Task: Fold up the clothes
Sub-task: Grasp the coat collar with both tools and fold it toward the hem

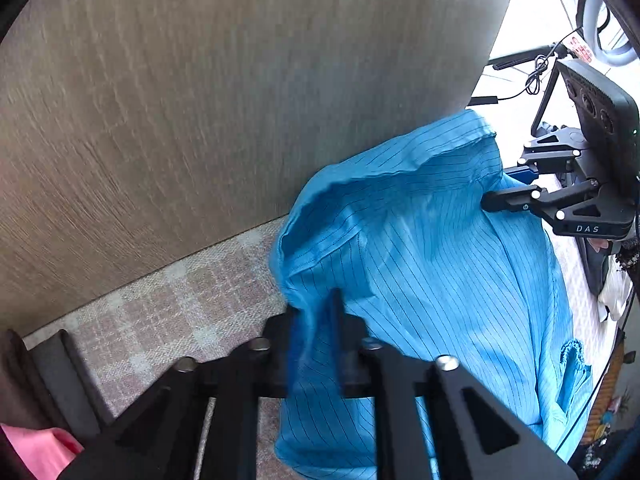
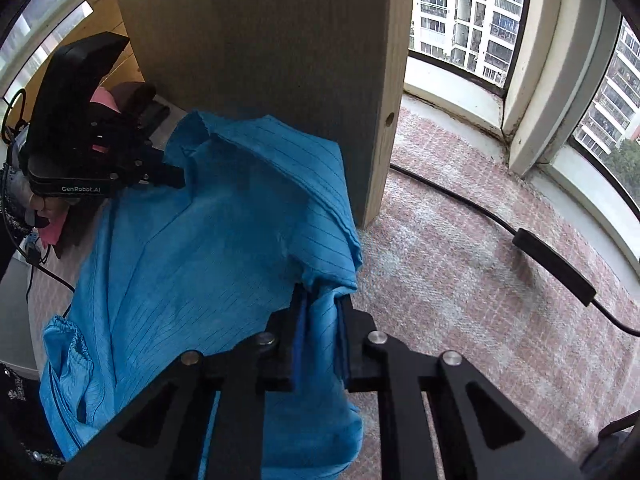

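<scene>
Against the wooden panel (image 2: pixel 256 60): blue garment (image 2: pixel 208 248) slumped on the checked cover (image 2: pixel 460 280), both tongs clamped on its fabric.
Left gripper (image 1: pixel 316 344) and right gripper (image 2: pixel 322 344) each pinch a bunched edge. Thin, soft, probably slippery; shoulder seams look like the better hold. Panel crowds the far side, cable (image 2: pixel 552 260) to the right; open room lies toward the window.

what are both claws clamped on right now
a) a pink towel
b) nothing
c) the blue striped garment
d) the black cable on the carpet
c: the left claw and right claw each pinch a fold of the blue striped garment between closed fingers.
</scene>
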The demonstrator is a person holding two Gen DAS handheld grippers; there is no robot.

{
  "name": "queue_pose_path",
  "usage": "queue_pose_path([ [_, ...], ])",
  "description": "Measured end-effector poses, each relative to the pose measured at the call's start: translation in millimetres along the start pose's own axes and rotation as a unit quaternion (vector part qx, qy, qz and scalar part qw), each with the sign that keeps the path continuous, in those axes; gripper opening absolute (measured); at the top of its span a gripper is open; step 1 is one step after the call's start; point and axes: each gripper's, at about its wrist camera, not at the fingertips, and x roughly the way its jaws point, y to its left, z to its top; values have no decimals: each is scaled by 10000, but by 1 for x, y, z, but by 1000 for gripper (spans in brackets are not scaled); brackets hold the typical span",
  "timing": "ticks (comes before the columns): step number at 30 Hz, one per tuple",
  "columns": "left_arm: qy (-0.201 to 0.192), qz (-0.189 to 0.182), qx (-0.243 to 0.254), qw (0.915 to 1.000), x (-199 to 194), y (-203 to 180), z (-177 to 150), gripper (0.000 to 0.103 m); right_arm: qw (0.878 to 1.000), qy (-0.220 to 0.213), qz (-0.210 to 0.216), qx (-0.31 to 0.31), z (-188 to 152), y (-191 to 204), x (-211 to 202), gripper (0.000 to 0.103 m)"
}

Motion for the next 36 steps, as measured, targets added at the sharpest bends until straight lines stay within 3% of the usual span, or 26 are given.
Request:
queue_pose_path([
  [8,-958,-30,142,9953,-122,-38,-40,3,9950,-967,-228,104,-15,45,-109,8],
  [13,-1593,-72,443,9862,-204,-78,-99,3,9859,-1617,-397,170,-53,96,-183,8],
  [16,-1765,-119,596,9824,-231,-105,-138,3,9805,-1903,-471,131,-87,133,-213,8],
  [21,-1518,-649,364,9856,-227,-122,-187,3,9822,-1797,-300,447,-168,184,-221,8],
  [26,-856,-1029,341,9904,-197,-153,-263,3,9823,-1446,-37,1191,-257,207,-192,8],
  [31,-234,-1026,207,9942,-137,-177,-307,3,9775,-933,51,1891,-323,217,-139,8],
  [36,-59,-1083,123,9940,-126,-176,-327,4,9764,-610,-97,2069,-359,224,-111,7],
])
